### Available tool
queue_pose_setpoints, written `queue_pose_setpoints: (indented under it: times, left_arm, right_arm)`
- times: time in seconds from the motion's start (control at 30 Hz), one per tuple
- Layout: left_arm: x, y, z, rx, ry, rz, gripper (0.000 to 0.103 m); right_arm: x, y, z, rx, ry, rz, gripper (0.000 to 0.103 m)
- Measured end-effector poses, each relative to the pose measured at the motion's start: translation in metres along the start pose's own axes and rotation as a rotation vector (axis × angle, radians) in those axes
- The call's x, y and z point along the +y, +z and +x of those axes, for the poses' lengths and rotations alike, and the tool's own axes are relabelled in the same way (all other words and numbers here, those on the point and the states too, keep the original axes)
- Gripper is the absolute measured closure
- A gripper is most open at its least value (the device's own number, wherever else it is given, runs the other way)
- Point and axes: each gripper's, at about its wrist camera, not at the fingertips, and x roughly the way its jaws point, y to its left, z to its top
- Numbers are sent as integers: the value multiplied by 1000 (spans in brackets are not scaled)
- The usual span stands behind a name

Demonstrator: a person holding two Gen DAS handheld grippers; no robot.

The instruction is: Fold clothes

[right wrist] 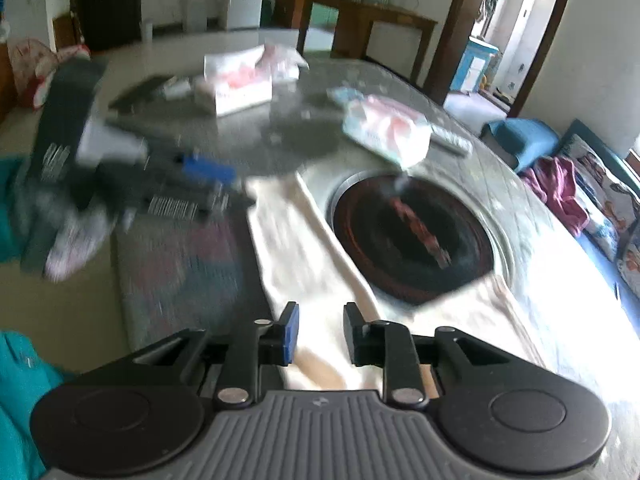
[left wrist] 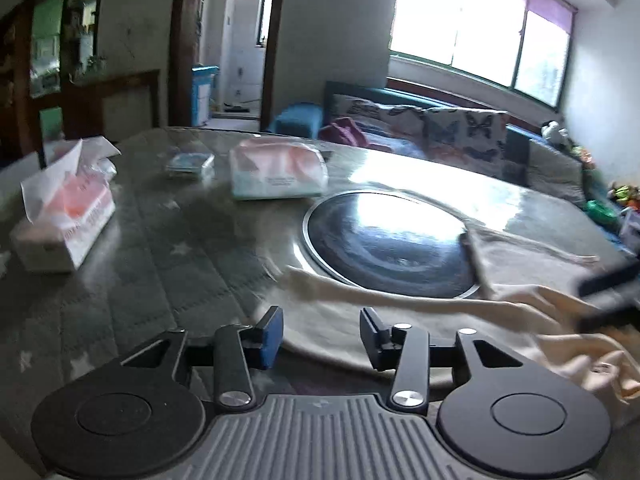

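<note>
A cream garment (left wrist: 400, 320) lies spread on the round table, partly over the dark round inset (left wrist: 388, 236). My left gripper (left wrist: 322, 336) is open and empty, just above the garment's near hem. In the right wrist view the same cream garment (right wrist: 296, 248) runs from the table's middle towards me beside the dark inset (right wrist: 412, 236). My right gripper (right wrist: 320, 332) is open over the cloth and holds nothing. The left gripper (right wrist: 192, 176) shows blurred at the left of that view. The right gripper (left wrist: 608, 292) shows as a dark blur over bunched cloth at the right edge.
A tissue box (left wrist: 64, 220) stands at the table's left, a pink and white soft pack (left wrist: 276, 172) and a small flat packet (left wrist: 188, 166) further back. A sofa with butterfly cushions (left wrist: 460, 132) lies beyond the table under the window. A blue stool (right wrist: 524, 140) stands near the doorway.
</note>
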Motion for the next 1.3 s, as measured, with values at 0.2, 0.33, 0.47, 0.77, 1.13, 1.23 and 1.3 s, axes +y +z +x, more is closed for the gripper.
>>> queue_pose_setpoints:
  times: [0.2,0.33,0.47,0.77,1.13,1.23,1.3]
  left_arm:
    - [3,0,16,33,-3,10,59]
    - [0,-2,22,49,-15,25,65]
    - [0,-5,30,75,-15,23,69]
    - [7,-6,34,81,-1,15,68]
    - [11,-3,18,20,-10,0,103]
    - [12,0,-5,-55,-7,2,103]
    - [15,0,-9,-64,0,-4,103]
  right_arm:
    - [8,-50,-18,5,-31,55,65]
    - [14,-81,-26,-2,-69,124,65]
    - [12,-107,-31,-22,-77,236,65]
    - [5,-124,-15,-69,-18,403,69]
    - [13,-137,-16,-135,14,428,98]
    - [23,-142,-30,-150,56,389,98]
    - [30,-145,-40,-159,84,363,98]
